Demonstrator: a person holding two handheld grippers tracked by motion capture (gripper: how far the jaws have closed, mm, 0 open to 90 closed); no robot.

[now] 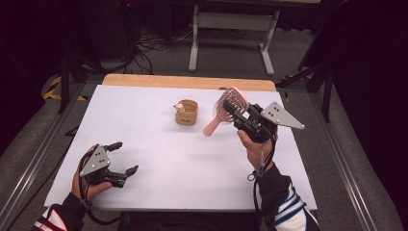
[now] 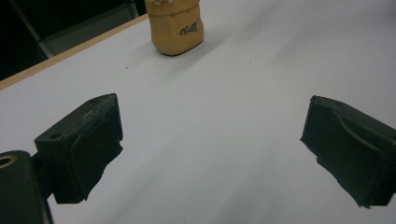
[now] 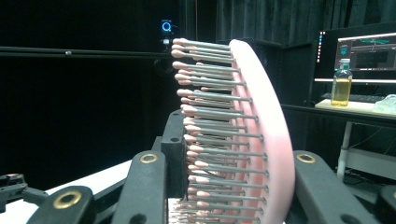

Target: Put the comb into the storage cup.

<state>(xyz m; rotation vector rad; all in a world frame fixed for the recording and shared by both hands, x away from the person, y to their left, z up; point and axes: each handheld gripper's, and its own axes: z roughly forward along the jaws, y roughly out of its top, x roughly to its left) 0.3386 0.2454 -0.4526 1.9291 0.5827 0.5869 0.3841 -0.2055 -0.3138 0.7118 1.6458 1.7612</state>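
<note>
The right gripper (image 1: 236, 111) holds a pink hairbrush (image 1: 226, 108) clear of the white table (image 1: 159, 159), its jaws clamped across the brush's head; in the right gripper view the bristles (image 3: 210, 140) stand sideways between the two black jaws, with the pink back (image 3: 271, 140) against one of them. In the high view the handle (image 1: 211, 127) slants down toward the table and ends just beside a small tan cup (image 1: 186, 112) that stands near the far middle of the table. The left gripper (image 1: 122, 161) rests low at the near left corner, jaws wide apart with nothing between them, pointing across the bare surface toward that cup (image 2: 175, 28). This looks like the carrying step: the brush is lifted and appears headed for the cup. The next move probably calls for tipping the brush more upright, bringing the handle's tip over the cup's mouth and lowering it in. The cup looks light, so a nudge on its rim could tip it; the free left gripper might steady it.
</note>
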